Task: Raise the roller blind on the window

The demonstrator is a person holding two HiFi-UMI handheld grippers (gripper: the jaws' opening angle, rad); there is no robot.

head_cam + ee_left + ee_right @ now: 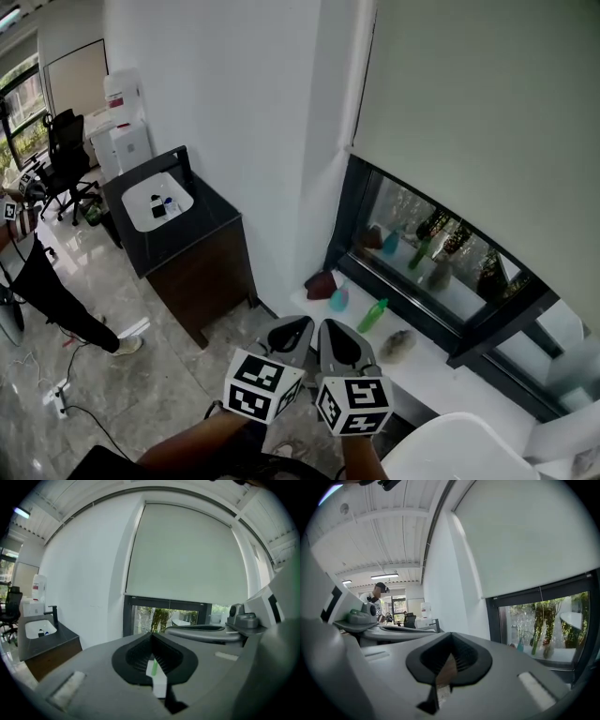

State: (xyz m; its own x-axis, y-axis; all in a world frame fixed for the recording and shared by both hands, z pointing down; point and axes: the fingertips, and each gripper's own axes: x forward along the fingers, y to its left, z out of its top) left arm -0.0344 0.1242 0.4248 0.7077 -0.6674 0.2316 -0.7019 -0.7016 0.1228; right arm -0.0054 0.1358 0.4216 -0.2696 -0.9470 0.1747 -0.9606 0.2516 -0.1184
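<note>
A: Blind first. Where is it?
B: The roller blind (487,112) fills the upper right of the head view. It is drawn down over most of the window (441,258), and a strip of glass shows below its bottom edge.
A: Tools?
B: The left tool (288,336) and right tool (339,345) sit side by side, low and centre, pointing toward the window. Both are well apart from the blind. Each has its jaws pressed together with nothing between them.
A: Below the glass?
B: A white sill (427,373) carries a green bottle (372,316) and a blue bottle (339,299) near its left end, with a grey lump (398,345) just beside the green one.
A: Further out?
B: A dark table (202,248) with a white basin (157,202) stands against the white wall. Beyond it is a black office chair (66,150). A person's legs (52,286) in dark trousers show at the left edge.
</note>
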